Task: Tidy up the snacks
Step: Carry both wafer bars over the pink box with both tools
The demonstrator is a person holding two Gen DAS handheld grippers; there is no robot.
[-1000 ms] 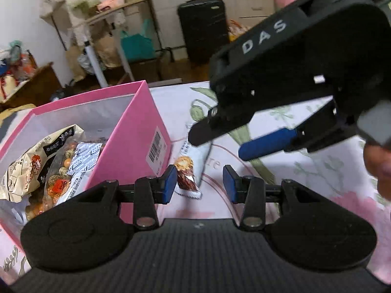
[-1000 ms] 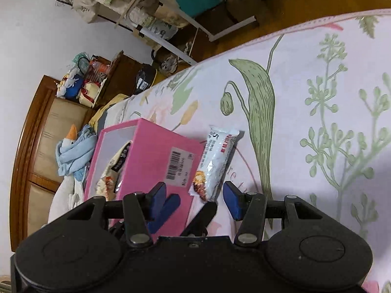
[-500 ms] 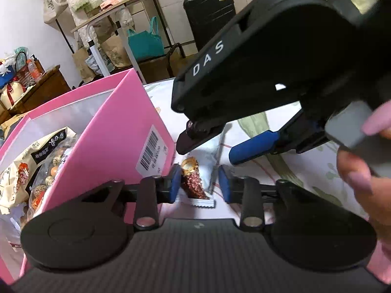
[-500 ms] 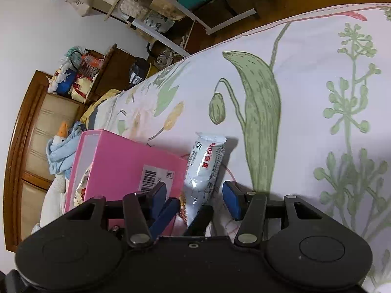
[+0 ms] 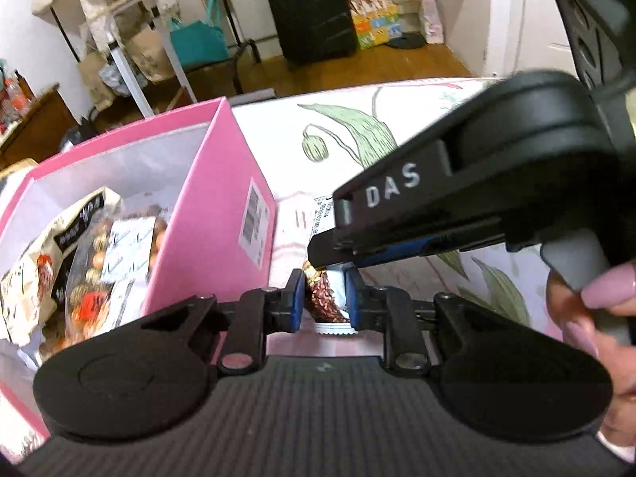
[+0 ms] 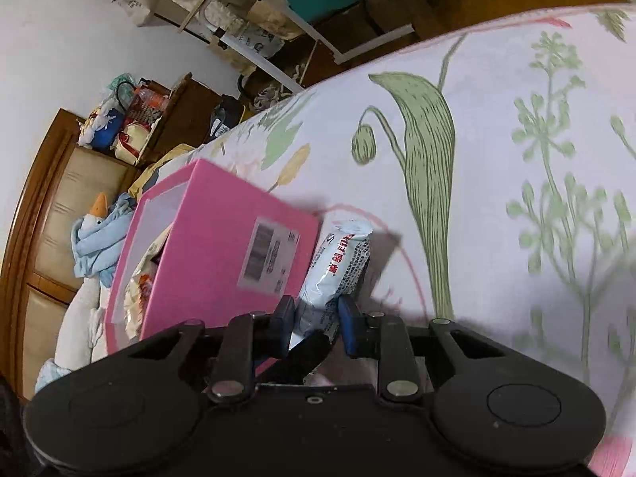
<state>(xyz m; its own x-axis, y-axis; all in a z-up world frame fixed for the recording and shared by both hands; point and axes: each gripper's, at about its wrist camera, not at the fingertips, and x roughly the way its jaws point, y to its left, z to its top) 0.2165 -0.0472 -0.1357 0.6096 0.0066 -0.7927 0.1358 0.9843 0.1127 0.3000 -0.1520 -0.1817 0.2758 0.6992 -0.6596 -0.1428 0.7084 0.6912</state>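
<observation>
A white snack packet (image 5: 326, 301) with a brown picture lies on the flowered bedsheet beside a pink box (image 5: 222, 214) that holds several snack bags (image 5: 79, 254). My left gripper (image 5: 325, 301) is shut on the packet's near end. My right gripper (image 6: 316, 318) is shut on the same packet (image 6: 338, 266) from above; in the left wrist view its black body (image 5: 457, 198) covers the packet's far half. The pink box (image 6: 222, 254) stands just left of the packet.
The flowered bedsheet (image 6: 497, 139) stretches to the right. A wooden headboard (image 6: 35, 214) and a blue cloth with a toy duck (image 6: 95, 230) lie left of the box. A black suitcase (image 5: 310, 8), a teal bag and a folding table stand on the floor beyond.
Both grippers have moved in on the packet and closed on it. A second ago both were open with the packet lying loose ahead of them.
</observation>
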